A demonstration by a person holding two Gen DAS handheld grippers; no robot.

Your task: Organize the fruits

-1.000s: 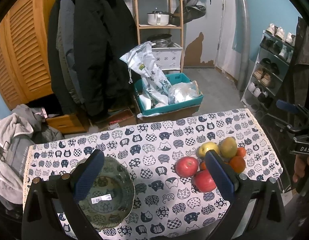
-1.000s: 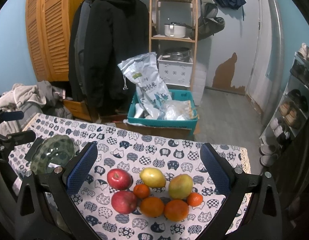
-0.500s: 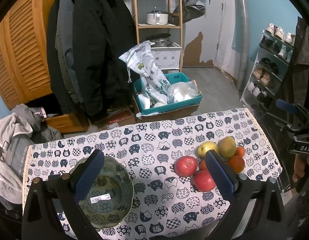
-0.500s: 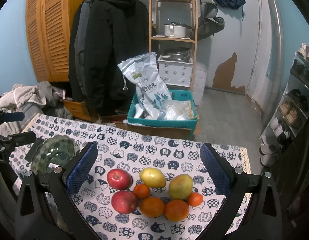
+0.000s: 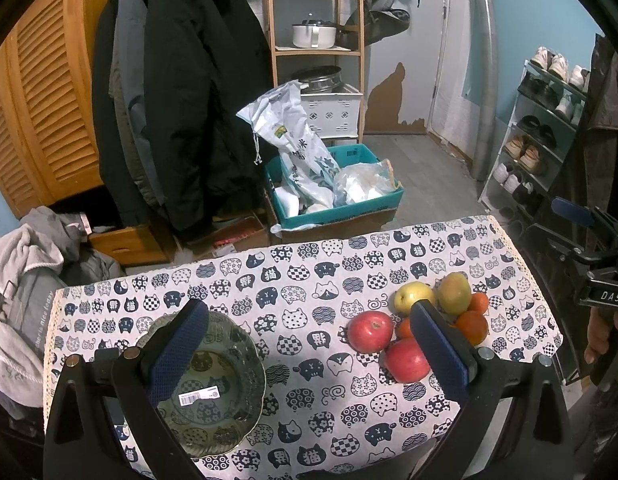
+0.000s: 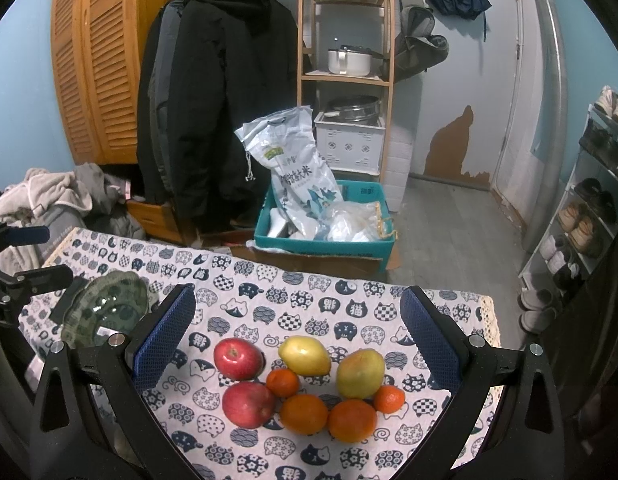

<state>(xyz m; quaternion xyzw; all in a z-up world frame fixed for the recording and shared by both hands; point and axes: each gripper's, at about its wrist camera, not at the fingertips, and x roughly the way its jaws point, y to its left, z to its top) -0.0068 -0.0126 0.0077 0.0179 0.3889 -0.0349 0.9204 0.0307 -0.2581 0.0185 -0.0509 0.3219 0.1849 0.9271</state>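
Observation:
A cluster of fruit lies on the cat-print tablecloth (image 6: pixel 317 308): two red apples (image 6: pixel 239 359) (image 6: pixel 249 404), a yellow pear (image 6: pixel 305 355), a green-yellow mango (image 6: pixel 360 373), two oranges (image 6: pixel 303 414) (image 6: pixel 352 420) and two small tangerines (image 6: pixel 282 382) (image 6: pixel 389 399). My right gripper (image 6: pixel 297 340) is open and empty above the cluster. A green glass bowl (image 5: pixel 225 404) with a barcode sticker sits empty on the cloth's left side. My left gripper (image 5: pixel 309 352) is open and empty, its left finger over the bowl, its right finger beside the apples (image 5: pixel 370 331).
The table ends just past the fruit on the right. Beyond it on the floor stand a teal crate (image 6: pixel 325 236) with bags, a wooden shelf (image 6: pixel 345 76), hanging coats (image 6: pixel 213 100), a clothes pile (image 5: pixel 25 260) and a shoe rack (image 5: pixel 549 128).
Both grippers stay open and nearly still; the left wrist view has drifted slightly, nothing on the table moved.

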